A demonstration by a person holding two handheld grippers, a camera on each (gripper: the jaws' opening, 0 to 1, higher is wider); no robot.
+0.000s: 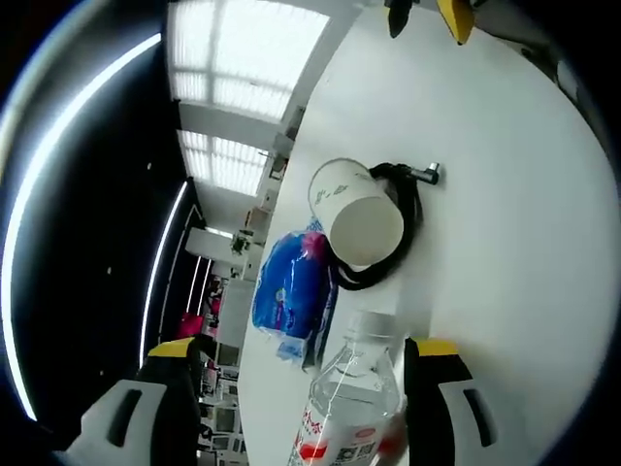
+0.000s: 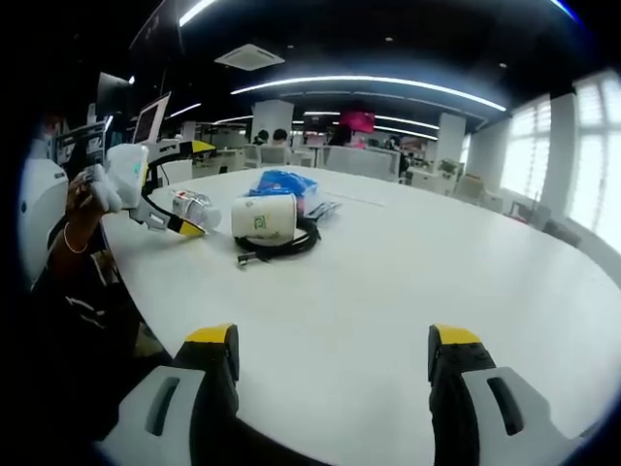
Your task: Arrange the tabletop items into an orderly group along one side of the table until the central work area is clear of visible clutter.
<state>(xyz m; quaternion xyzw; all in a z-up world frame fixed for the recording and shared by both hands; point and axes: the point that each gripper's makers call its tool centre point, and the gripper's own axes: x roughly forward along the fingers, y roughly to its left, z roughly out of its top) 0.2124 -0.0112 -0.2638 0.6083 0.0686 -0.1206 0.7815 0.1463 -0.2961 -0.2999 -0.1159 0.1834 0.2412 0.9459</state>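
A clear plastic bottle with a red label lies between the jaws of my left gripper, close to its right jaw. The jaws stand wider than the bottle. Just beyond, a white paper cup lies on its side on a coiled black cable, with a blue packet beside them. In the right gripper view the same cup, cable, packet and bottle sit near the table's far left, and the left gripper straddles the bottle. My right gripper is open above bare table, holding nothing.
The white table is wide and rounded, its near edge curving under my right jaws. A person's hand holds the left gripper off the table's left edge. Monitors stand at the left, and desks with seated people lie behind.
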